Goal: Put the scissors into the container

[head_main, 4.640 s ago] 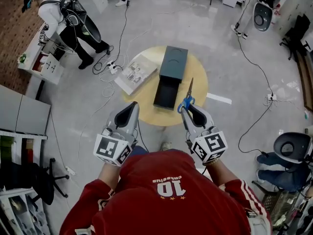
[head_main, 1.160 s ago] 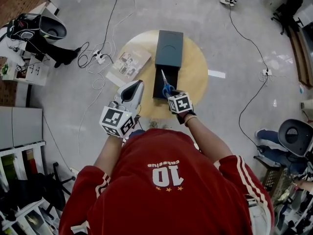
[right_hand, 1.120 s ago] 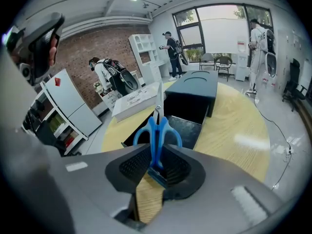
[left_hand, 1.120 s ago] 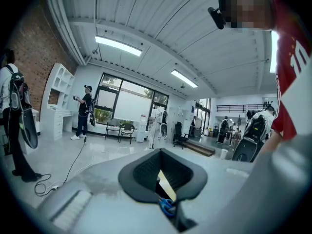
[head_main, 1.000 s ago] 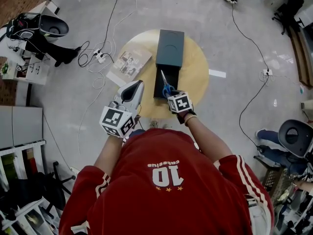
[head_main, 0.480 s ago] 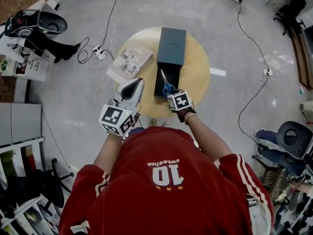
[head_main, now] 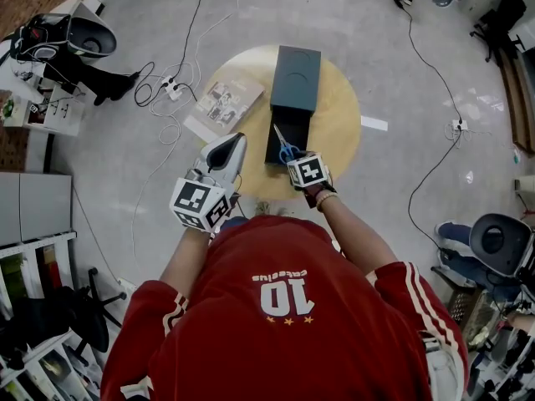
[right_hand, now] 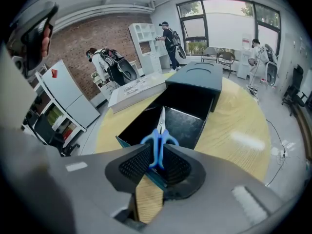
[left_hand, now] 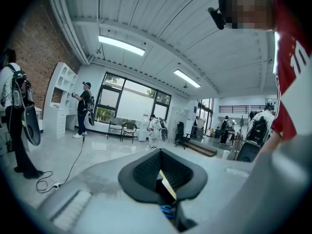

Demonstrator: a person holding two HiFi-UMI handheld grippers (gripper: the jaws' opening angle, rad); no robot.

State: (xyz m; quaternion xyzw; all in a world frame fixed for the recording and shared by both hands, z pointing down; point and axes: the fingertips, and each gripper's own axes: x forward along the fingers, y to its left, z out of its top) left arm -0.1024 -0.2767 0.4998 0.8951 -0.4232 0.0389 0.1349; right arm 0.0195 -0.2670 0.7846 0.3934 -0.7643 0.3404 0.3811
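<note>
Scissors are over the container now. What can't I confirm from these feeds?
- Whether the scissors tips touch the container floor: the right gripper view looks along the blades, and the head view is too small.
- The container's far half: hidden under its cover in both views.
- Hold of the right gripper, head view: its marker cube covers it.
- The table, left gripper view: only a sliver shows past the left gripper body.

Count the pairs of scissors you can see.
1: the blue-handled scissors, gripped by the right gripper, blades pointing over the open dark container. None other shows.
</note>
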